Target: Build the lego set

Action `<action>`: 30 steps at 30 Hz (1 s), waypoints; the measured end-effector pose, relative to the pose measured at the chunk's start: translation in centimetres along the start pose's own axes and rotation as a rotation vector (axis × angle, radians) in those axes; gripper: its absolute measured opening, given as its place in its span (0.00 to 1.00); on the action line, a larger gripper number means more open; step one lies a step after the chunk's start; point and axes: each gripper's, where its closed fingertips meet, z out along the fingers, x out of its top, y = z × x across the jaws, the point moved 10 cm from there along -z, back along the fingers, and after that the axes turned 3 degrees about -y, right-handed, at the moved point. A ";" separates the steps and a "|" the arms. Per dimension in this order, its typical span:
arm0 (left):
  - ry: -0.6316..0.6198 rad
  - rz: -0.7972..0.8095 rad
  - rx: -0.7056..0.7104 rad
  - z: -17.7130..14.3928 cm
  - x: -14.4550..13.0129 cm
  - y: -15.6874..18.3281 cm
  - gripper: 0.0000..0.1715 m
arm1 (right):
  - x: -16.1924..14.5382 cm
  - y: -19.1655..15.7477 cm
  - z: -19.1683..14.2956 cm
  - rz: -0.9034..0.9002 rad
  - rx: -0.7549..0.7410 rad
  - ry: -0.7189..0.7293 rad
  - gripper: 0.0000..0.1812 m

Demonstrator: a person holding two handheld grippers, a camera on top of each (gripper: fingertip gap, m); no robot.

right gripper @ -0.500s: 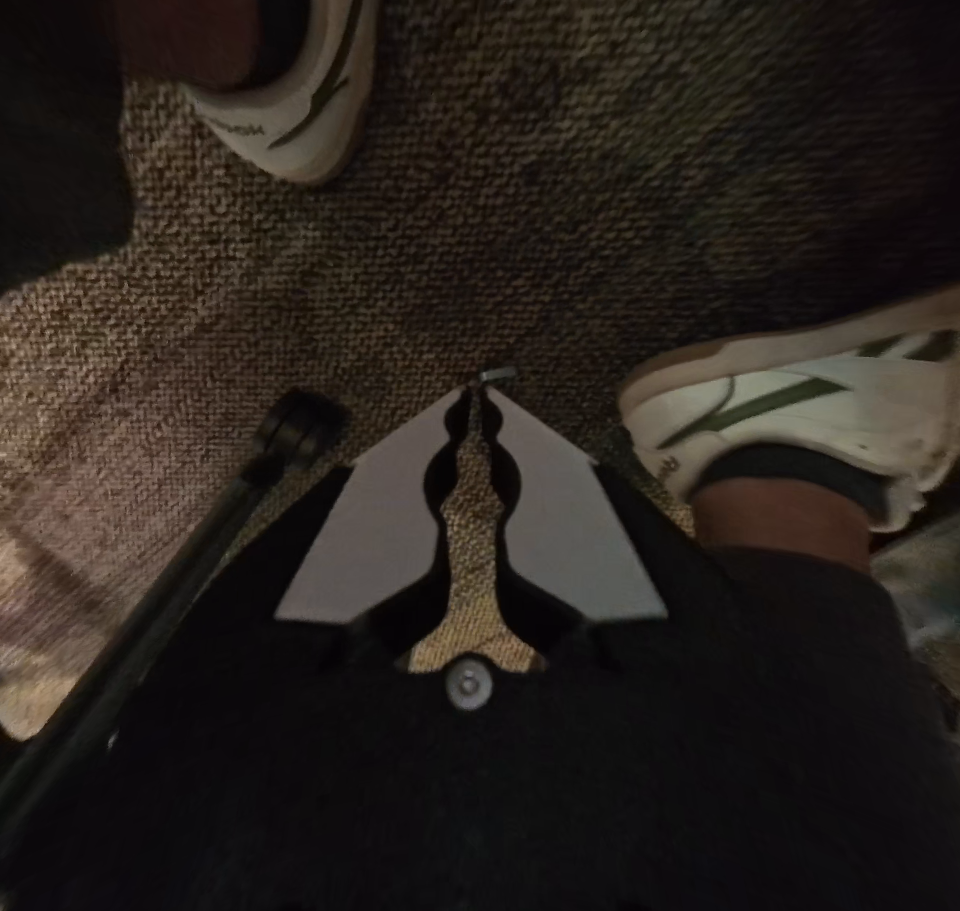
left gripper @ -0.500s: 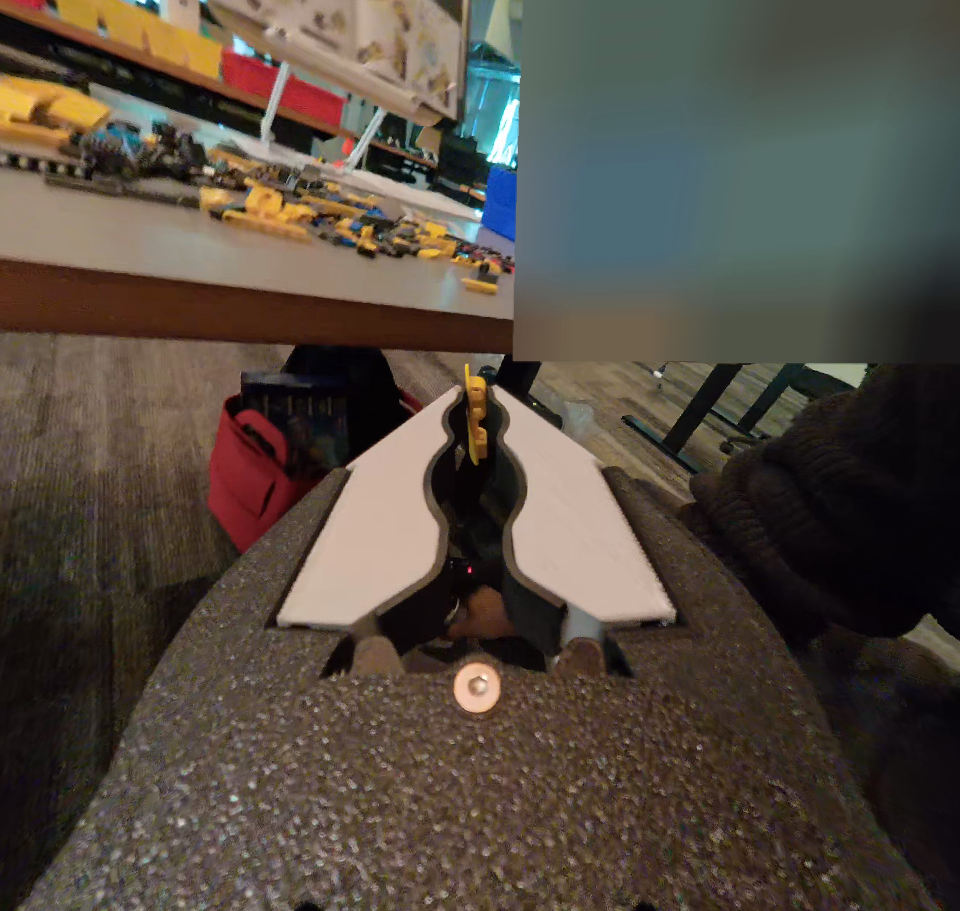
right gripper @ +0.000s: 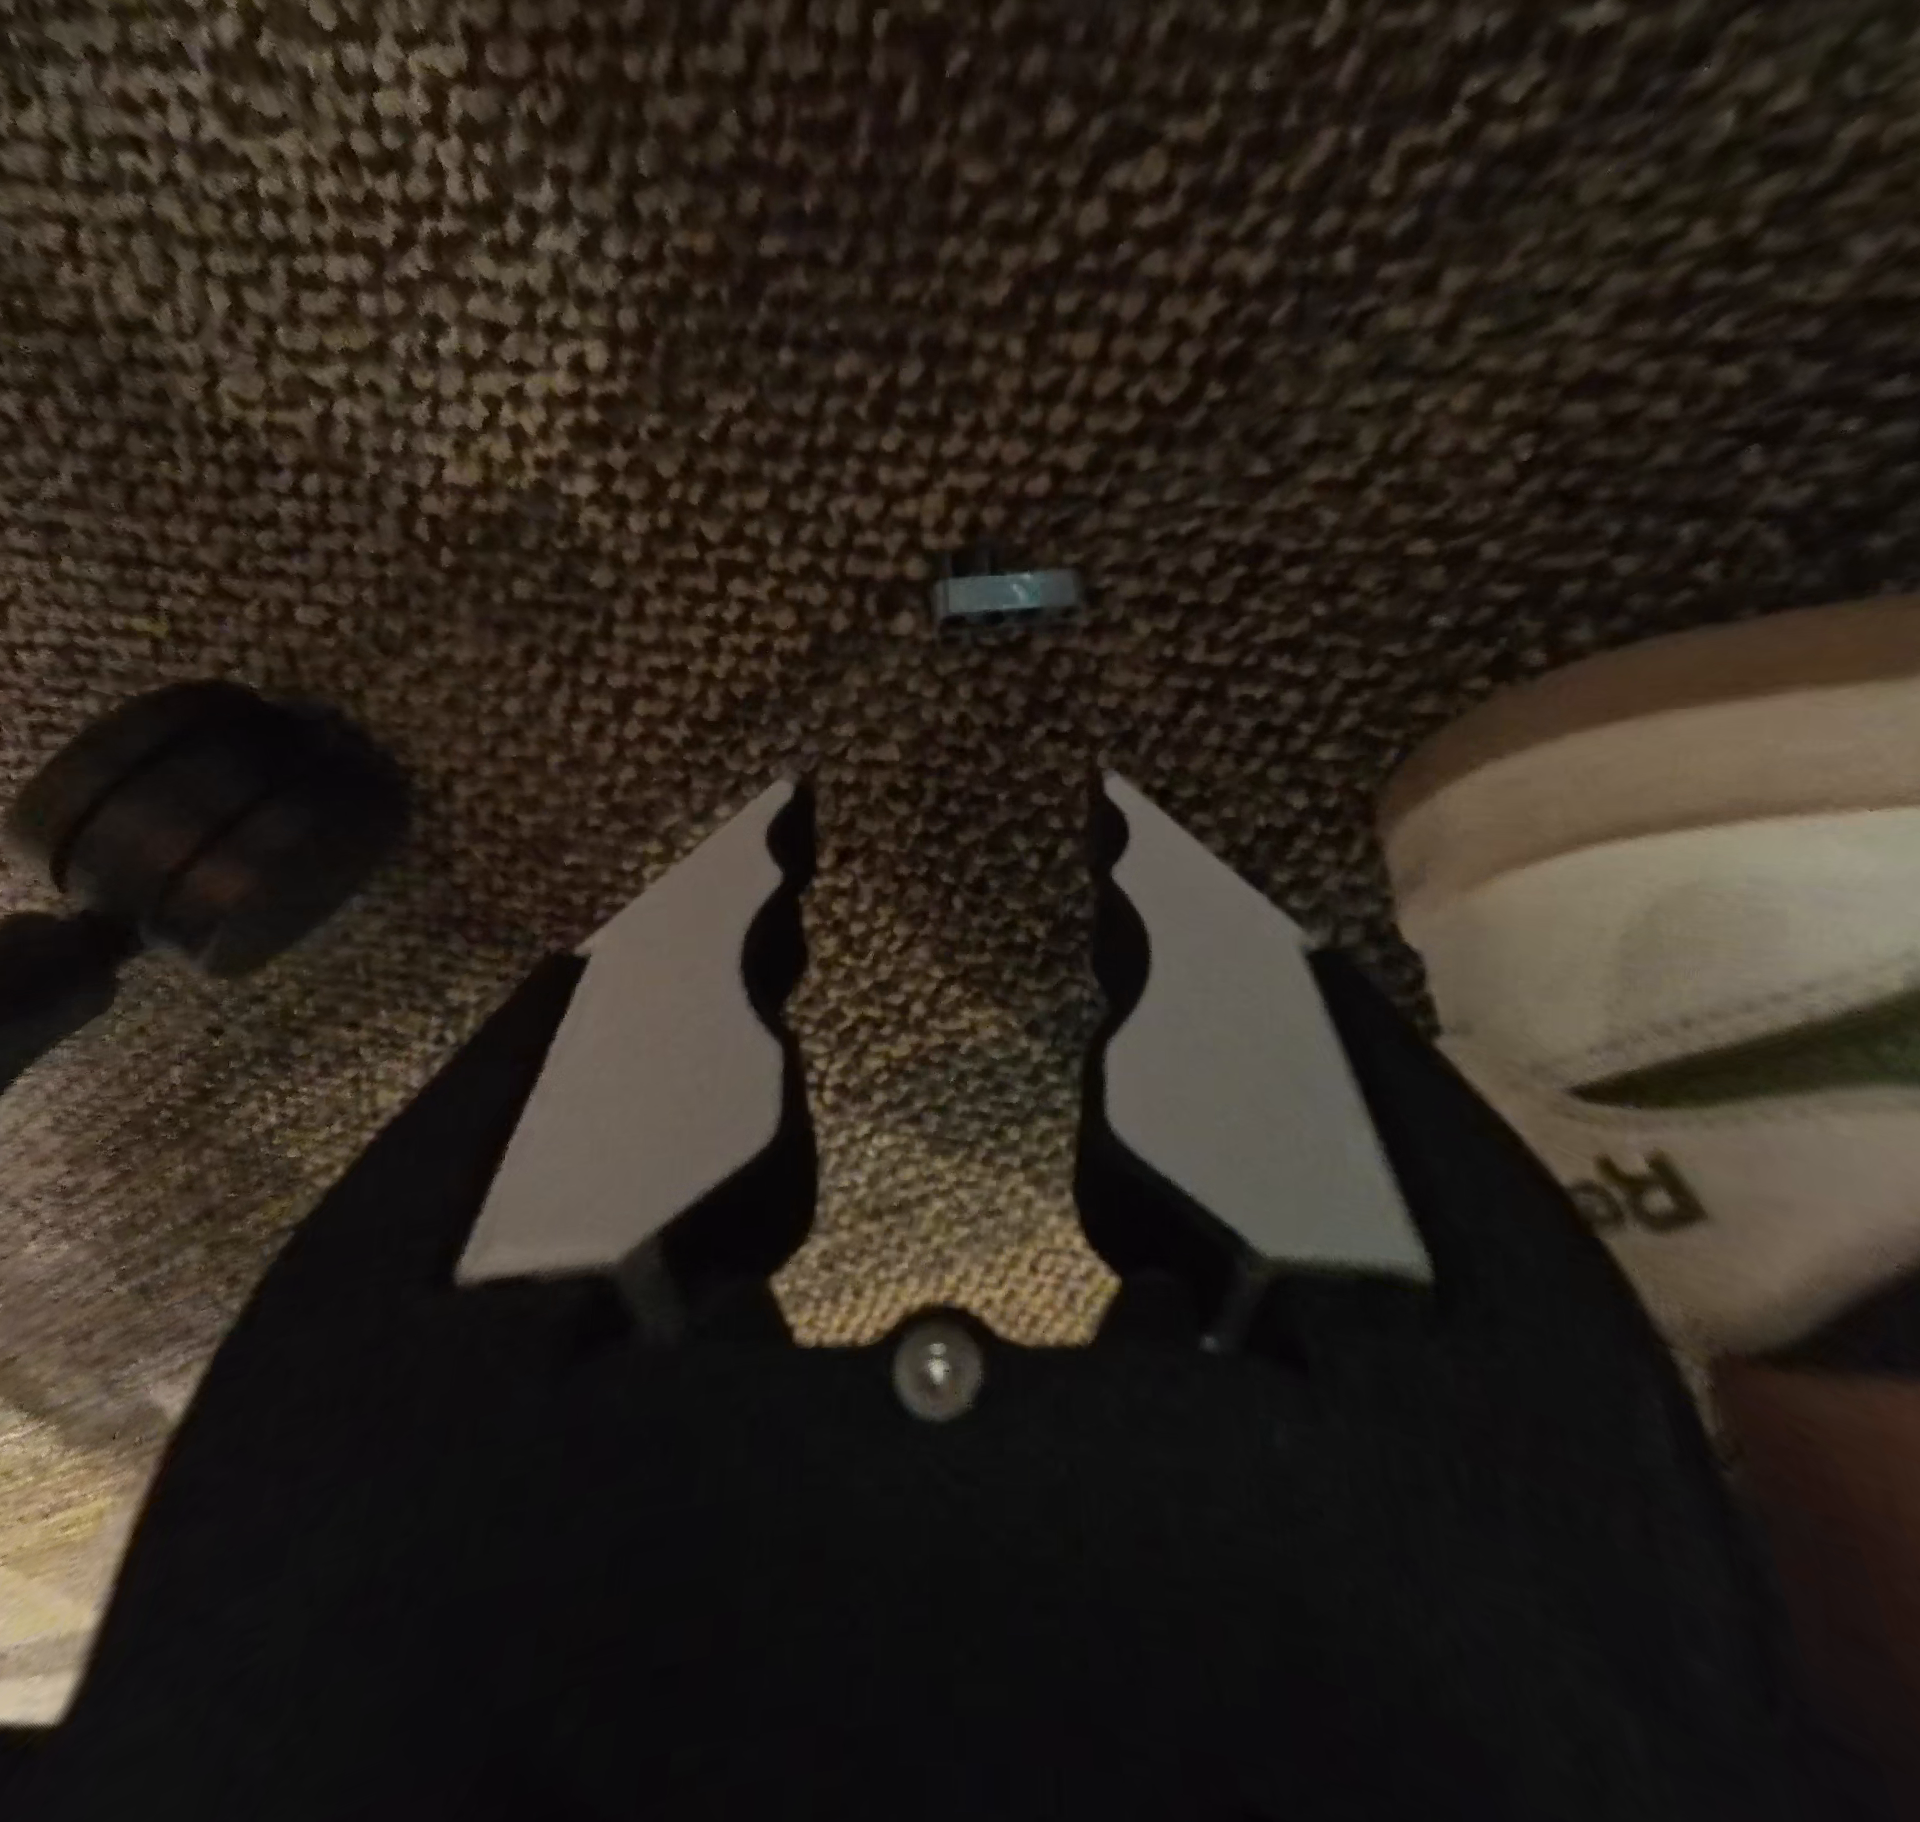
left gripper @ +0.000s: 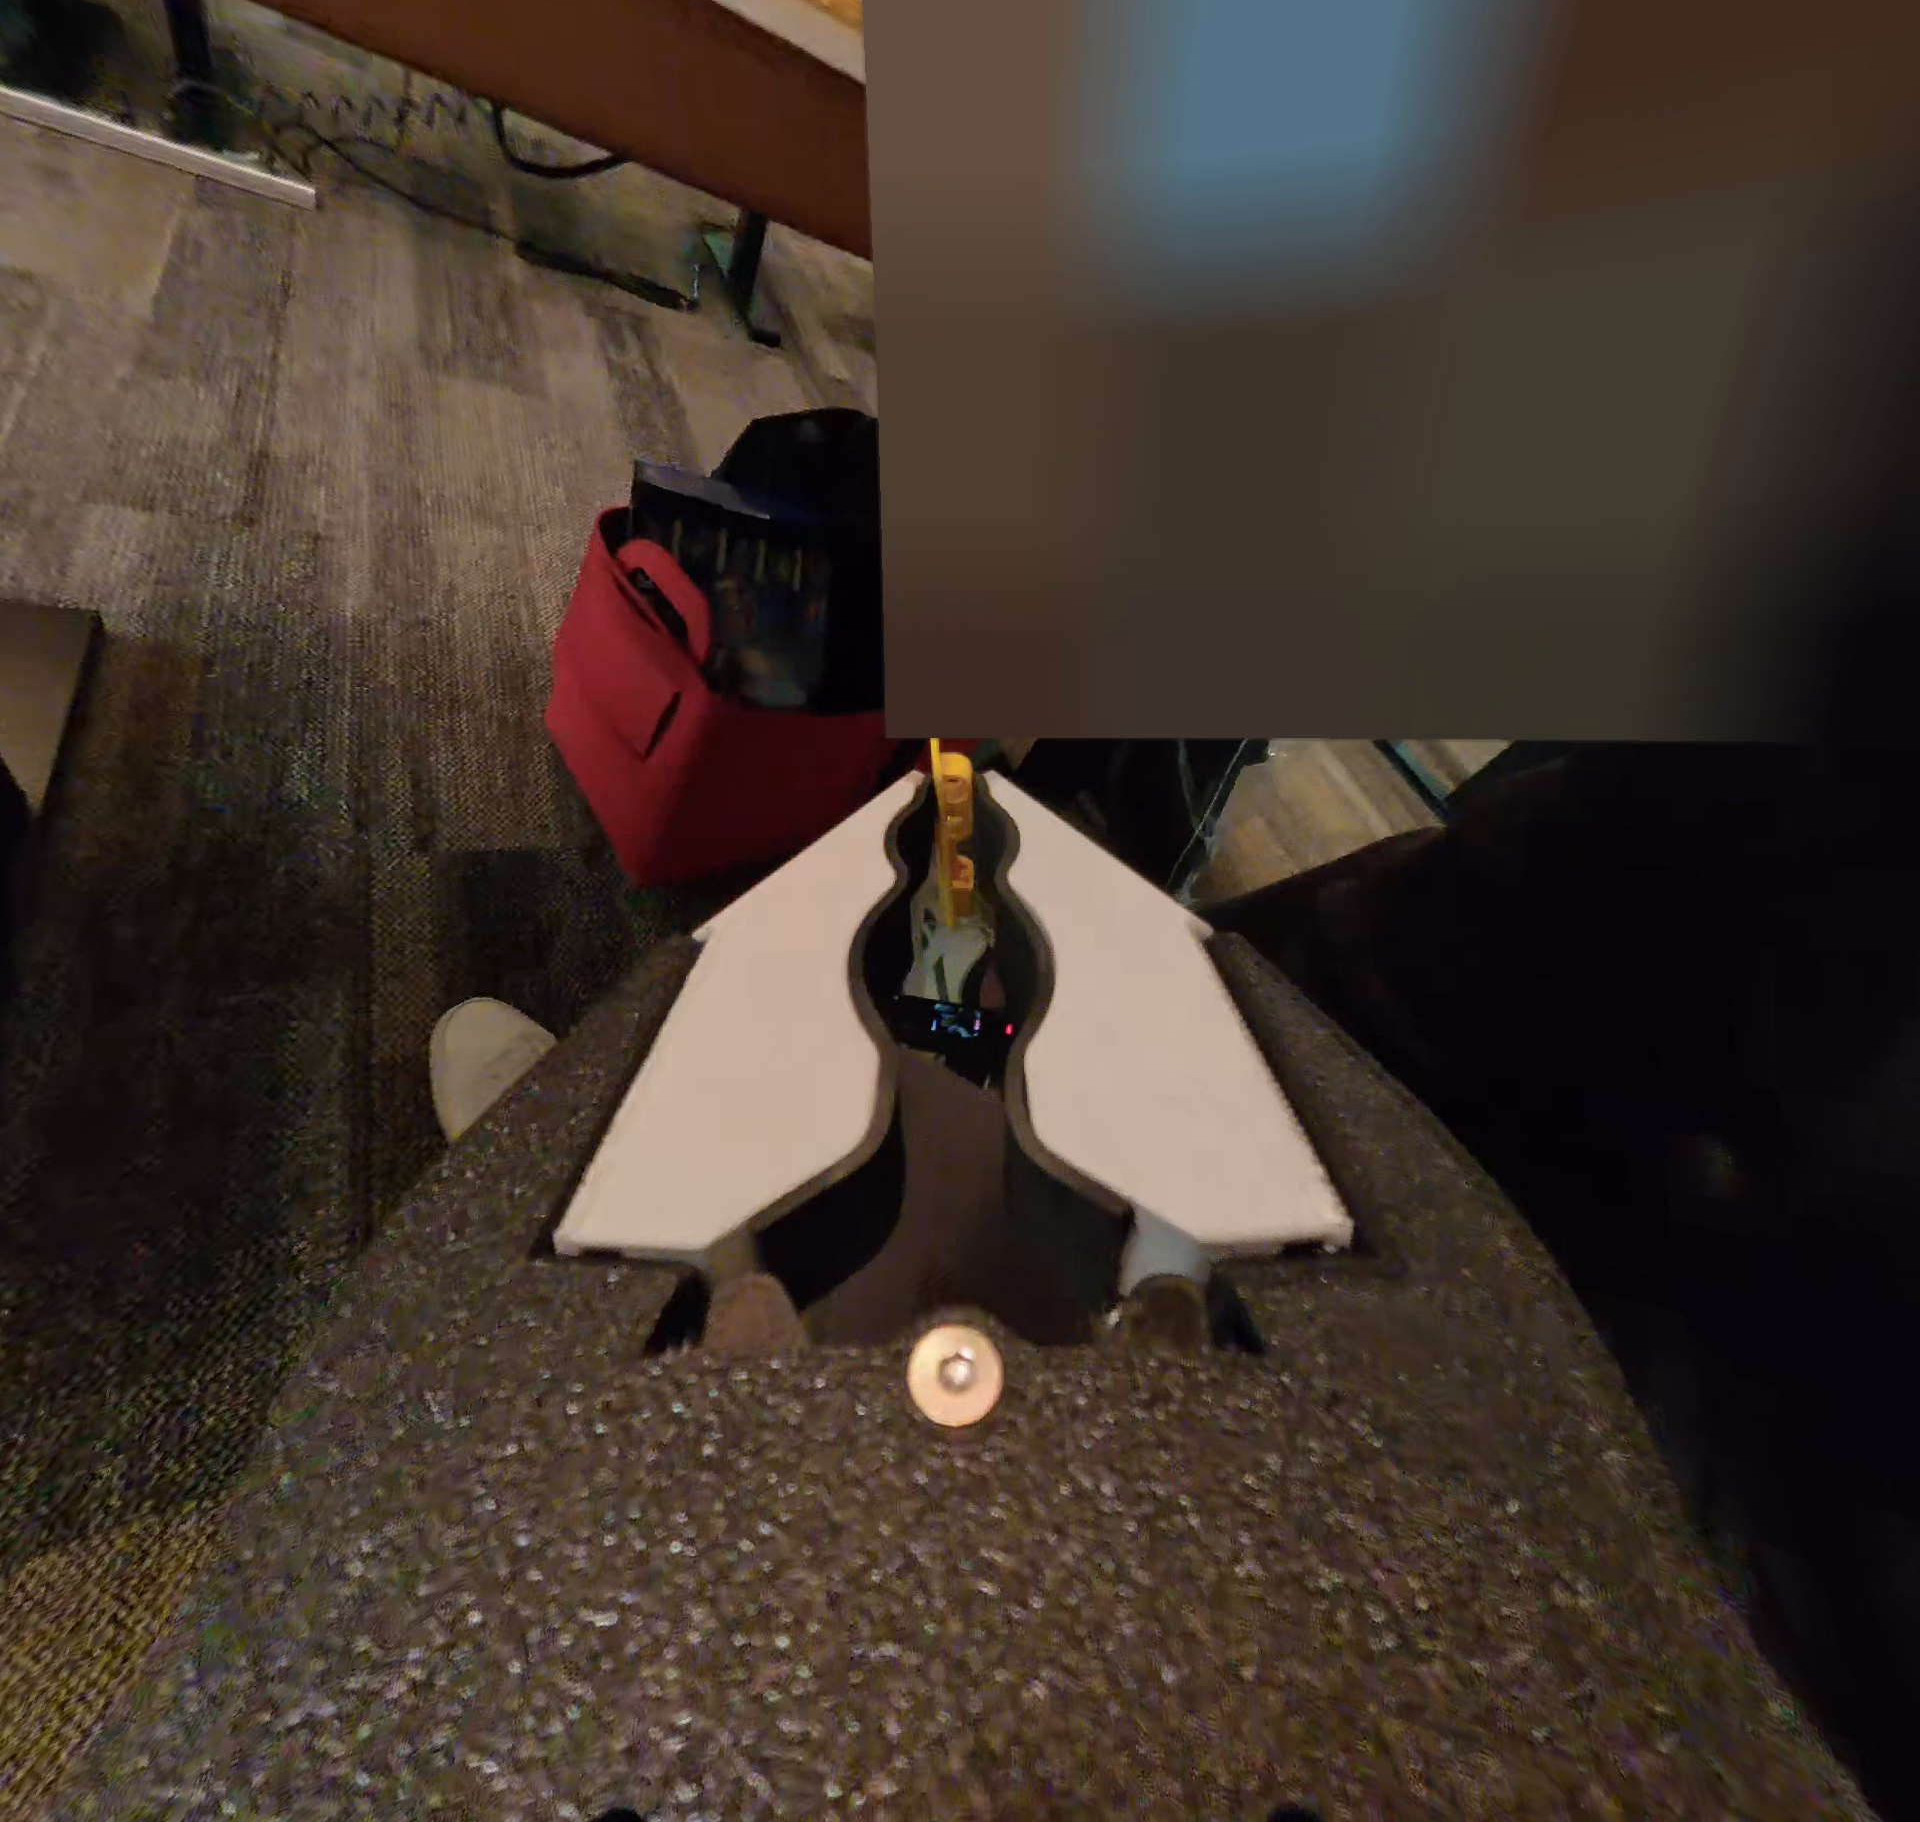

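The left gripper (left gripper: 951, 785) is closed down to a narrow slot, and a slim yellow plastic piece (left gripper: 952, 842) stands pinched upright between its tips, held only at their very ends. At ten o'clock from those tips a red bag (left gripper: 665, 733) sits on the grey carpet (left gripper: 260, 525), with a dark box (left gripper: 743, 588) standing in its mouth. A table edge (left gripper: 520, 16) crosses the upper left, and a pale shoe toe (left gripper: 478, 1055) shows at eight o'clock. The right gripper (right gripper: 951, 796) stands with its fingers wide apart and holds nothing; it points down at brown carpet (right gripper: 935, 266). A small grey-blue piece (right gripper: 1006, 596) lies flat on the pile at twelve o'clock, just beyond the tips and apart from them. A dark castor wheel (right gripper: 208, 827) sits at nine o'clock and a white shoe (right gripper: 1662, 993) at three o'clock, close beside the right finger. Assessed risks: the yellow piece, gripped so near the tips, could twist or slip out if jolted; the grey-blue piece, low in the carpet pile, could be pushed deeper or skid away under a shallow pinch; the shoe could be knocked.
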 end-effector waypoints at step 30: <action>0.091 0.199 -0.143 1.2 3.0 5.0 0.04 | 8.1 -6.7 -17.2 0.020 0.006 0.243 0.18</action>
